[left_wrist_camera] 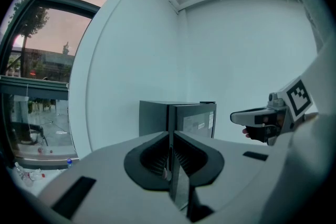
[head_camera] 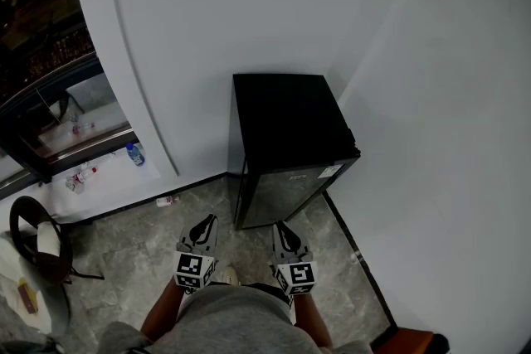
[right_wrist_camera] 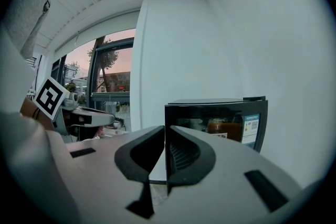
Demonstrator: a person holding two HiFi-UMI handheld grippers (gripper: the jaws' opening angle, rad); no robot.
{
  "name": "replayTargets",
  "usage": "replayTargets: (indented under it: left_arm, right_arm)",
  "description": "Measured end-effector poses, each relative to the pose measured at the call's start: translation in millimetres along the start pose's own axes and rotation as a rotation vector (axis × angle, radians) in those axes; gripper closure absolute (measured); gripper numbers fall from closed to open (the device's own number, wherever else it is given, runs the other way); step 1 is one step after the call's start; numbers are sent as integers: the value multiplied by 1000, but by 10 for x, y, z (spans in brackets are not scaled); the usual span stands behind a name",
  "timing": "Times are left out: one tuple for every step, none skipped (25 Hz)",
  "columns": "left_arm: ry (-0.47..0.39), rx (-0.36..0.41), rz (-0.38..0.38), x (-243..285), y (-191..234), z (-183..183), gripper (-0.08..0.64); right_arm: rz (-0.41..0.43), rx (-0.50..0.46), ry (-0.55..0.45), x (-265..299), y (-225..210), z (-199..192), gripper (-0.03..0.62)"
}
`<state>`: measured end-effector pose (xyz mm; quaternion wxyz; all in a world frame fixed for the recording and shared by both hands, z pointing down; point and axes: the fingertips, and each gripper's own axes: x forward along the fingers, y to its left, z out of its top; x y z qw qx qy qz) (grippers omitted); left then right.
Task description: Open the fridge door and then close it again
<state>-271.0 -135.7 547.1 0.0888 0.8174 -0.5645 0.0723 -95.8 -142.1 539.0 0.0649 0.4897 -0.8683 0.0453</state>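
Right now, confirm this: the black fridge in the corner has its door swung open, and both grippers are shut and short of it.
Not open: the head view shows the fridge with its door shut. The rest stands: it sits in the corner, and the left gripper and right gripper are shut and short of it.

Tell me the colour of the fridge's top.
Black; the fridge top shows best in the head view.

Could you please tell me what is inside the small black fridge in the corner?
The door of the fridge is shut. Through its dark, glossy front an orange-brown shape shows in the right gripper view, perhaps a container or a reflection. Everything else inside is hidden.
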Motion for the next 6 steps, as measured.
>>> replayTargets:
  left_arm:
    - [0,1,0,-3,0,3,534]
    - [-1,1,-1,-9,2,8,534]
    - [-2,1,-1,-15,5,11,534]
    - [-3,1,-1,-21,10,13,534]
    - [-6,2,-1,-27,14,14,534]
    - [-8,3,-2,-33,18,15,534]
  right_arm:
    - [-1,0,0,-2,-3,4,546]
    - [-3,0,-1,-5,-4,10,546]
    - [-5,1,-2,-7,-2,15,546]
    - [-6,2,-4,-9,2,20,546]
    - [-7,2,-6,-10,7,23,546]
    - [-8,3,-7,-10,12,25,546]
